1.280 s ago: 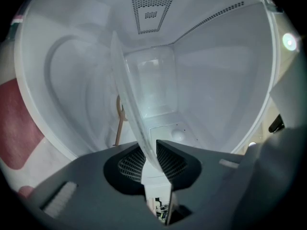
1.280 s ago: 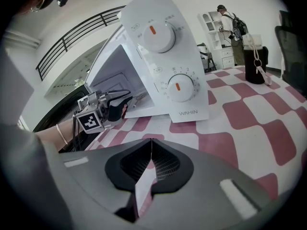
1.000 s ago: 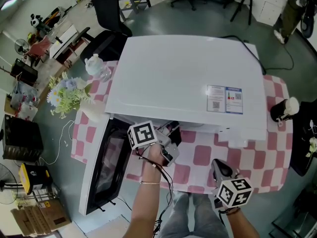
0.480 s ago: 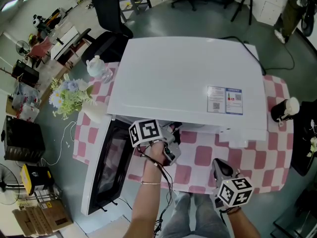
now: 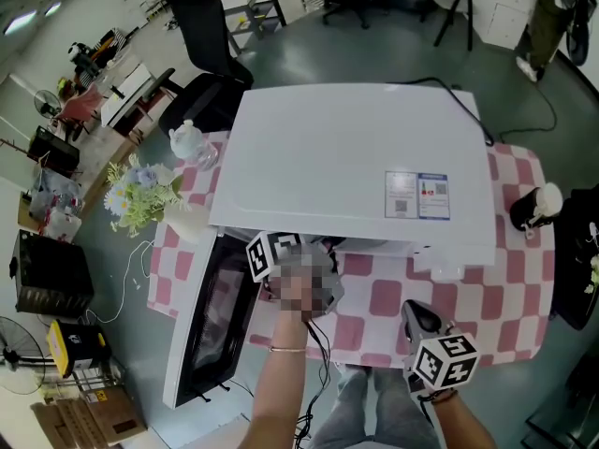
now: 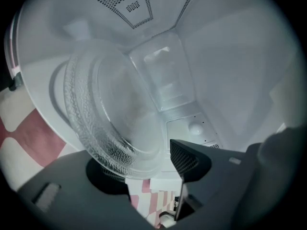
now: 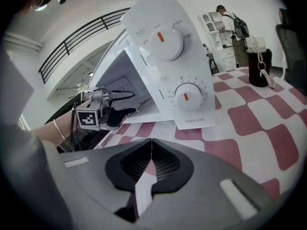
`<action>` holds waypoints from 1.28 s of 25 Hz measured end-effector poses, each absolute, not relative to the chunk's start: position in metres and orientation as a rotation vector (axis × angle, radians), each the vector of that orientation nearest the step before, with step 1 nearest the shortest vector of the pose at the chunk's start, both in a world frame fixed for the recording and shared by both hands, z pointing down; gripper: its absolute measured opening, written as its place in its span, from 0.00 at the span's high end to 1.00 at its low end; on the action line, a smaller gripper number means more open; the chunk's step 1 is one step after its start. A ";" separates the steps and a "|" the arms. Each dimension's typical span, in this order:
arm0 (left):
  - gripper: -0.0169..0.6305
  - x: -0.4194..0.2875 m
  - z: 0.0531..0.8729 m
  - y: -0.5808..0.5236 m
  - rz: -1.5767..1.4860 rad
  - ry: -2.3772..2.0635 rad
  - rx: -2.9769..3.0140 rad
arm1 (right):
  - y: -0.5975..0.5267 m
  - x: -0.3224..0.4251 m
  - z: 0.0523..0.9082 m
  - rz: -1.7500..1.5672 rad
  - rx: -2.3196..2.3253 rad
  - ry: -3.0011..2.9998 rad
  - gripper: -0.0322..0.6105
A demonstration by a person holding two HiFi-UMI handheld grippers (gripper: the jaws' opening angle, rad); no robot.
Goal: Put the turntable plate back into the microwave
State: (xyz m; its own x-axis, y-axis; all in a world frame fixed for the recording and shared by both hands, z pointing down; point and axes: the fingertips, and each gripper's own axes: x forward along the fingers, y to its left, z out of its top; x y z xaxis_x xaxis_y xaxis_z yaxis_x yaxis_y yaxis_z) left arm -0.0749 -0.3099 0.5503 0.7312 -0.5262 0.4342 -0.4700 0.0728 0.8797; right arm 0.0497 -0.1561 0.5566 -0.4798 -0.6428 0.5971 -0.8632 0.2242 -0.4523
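Observation:
The clear glass turntable plate [image 6: 108, 114] leans tilted inside the white microwave [image 5: 346, 157], with its lower rim down between the jaws of my left gripper [image 6: 148, 164]. Those jaws have just been opening. The right pad [image 6: 188, 159] stands apart from the glass, so the plate is not gripped. In the head view the left gripper's marker cube [image 5: 271, 253] is at the oven's mouth, its jaws hidden under the top. My right gripper [image 7: 148, 147] hovers over the table in front of the control panel [image 7: 175, 66], shut and empty.
The oven door [image 5: 211, 316] hangs open toward the lower left. On the pink checked cloth [image 5: 468, 297] stand a vase of flowers [image 5: 140, 190] and a teapot [image 5: 187, 138] at the left, and a dark cup [image 5: 529, 206] at the right.
The left gripper stays at the microwave's mouth and its marker cube has tipped a little. The right gripper has kept its place.

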 end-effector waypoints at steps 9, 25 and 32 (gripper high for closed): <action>0.53 -0.067 0.540 -0.304 0.006 -0.866 1.655 | -0.151 0.053 0.552 1.116 1.420 -2.226 0.93; 0.51 -0.070 0.547 -0.287 0.035 -0.881 1.658 | -0.136 0.050 0.553 1.111 1.407 -2.223 0.93; 0.51 -0.069 0.549 -0.282 0.040 -0.881 1.662 | -0.132 0.048 0.553 1.107 1.411 -2.220 0.93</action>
